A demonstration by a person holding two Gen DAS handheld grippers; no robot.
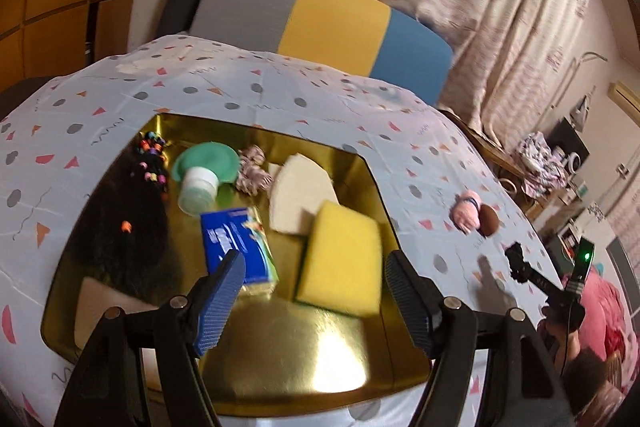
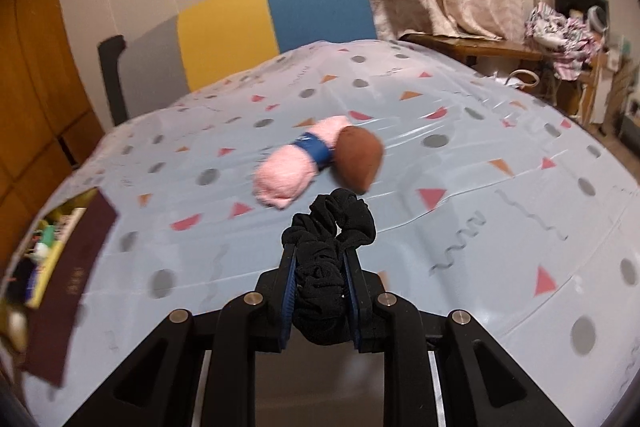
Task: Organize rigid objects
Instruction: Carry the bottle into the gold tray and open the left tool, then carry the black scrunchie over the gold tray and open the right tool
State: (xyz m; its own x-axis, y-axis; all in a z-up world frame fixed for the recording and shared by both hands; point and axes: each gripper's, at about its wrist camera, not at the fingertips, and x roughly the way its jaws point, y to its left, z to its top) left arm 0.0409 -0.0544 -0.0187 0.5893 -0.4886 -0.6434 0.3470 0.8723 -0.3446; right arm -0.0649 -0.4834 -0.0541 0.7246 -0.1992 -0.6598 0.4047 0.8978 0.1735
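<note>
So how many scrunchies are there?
2. The black scrunchie is pinched in the right gripper above the table. A striped scrunchie lies in the gold tray, beside the green lid. Others may be hidden.

Right gripper (image 2: pixel 320 283) clamped on black scrunchie (image 2: pixel 326 247), pink rolled towel (image 2: pixel 290 165) touching brown pouch (image 2: pixel 358 159), patterned tablecloth (image 2: pixel 460 155).

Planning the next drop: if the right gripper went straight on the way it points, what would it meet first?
Probably the pink roll and brown pouch lying together just ahead of the right gripper, which holds the black scrunchie; depth is unclear.
</note>
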